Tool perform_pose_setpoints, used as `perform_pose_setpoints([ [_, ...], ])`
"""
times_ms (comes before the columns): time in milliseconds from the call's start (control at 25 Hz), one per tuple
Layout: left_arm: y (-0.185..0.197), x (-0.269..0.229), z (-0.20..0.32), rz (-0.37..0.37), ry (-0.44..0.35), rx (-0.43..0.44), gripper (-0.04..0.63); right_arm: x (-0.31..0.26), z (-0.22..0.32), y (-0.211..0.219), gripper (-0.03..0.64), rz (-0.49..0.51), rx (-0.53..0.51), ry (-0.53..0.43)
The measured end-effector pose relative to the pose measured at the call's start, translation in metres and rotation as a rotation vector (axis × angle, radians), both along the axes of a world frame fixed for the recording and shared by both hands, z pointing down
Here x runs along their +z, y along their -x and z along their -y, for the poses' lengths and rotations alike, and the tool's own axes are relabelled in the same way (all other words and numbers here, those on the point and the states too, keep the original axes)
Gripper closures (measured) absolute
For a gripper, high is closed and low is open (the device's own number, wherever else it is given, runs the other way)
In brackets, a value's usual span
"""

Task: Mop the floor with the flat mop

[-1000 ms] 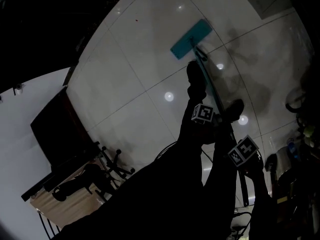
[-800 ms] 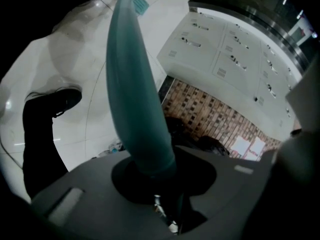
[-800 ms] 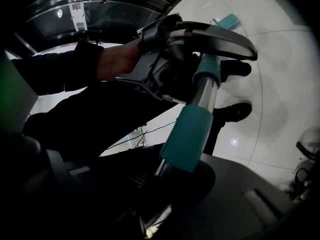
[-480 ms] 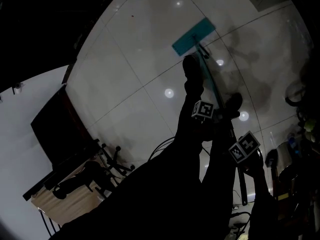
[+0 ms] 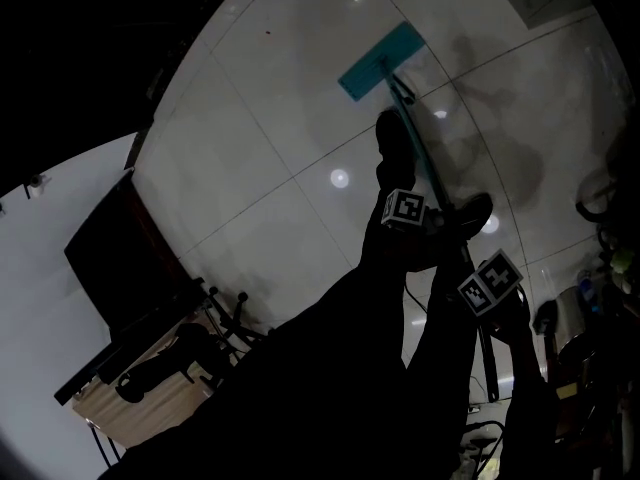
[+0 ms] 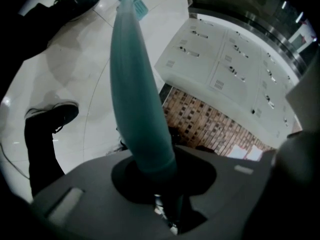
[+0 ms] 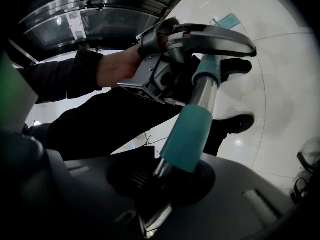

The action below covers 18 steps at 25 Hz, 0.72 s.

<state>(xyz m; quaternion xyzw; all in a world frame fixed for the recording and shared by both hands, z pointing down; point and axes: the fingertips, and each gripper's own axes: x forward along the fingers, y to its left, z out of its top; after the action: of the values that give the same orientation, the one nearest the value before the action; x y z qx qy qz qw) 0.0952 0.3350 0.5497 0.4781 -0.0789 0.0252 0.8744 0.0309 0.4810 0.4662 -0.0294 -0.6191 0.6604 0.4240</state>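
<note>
Tiled floor shows dark, possibly damp patches upper right, so mopping appears partial; left gripper and right gripper both clench the flat mop handle.

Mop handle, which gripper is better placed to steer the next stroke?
Probably left: the left gripper grips the mop handle lower, nearer the mop head on the floor; the right gripper holds it higher, behind.

Dark sleeve, dark trousers, black shoes. Left claw and right claw: grey moulded bodies, each with black-and-white square-marker cubes.
</note>
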Motion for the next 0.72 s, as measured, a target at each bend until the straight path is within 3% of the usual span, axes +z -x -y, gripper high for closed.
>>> perform_pose_setpoints([
  [360,0.042,-0.005,0.103,0.001,0.006,-0.023,0.502,-0.004,0.101,0.042,0.52,-0.001,0.006,-0.002],
  [720,0.115,-0.001,0.266,0.014,-0.035,-0.107,0.509,0.001,0.261,0.123,0.52,0.039,0.105,-0.011],
])
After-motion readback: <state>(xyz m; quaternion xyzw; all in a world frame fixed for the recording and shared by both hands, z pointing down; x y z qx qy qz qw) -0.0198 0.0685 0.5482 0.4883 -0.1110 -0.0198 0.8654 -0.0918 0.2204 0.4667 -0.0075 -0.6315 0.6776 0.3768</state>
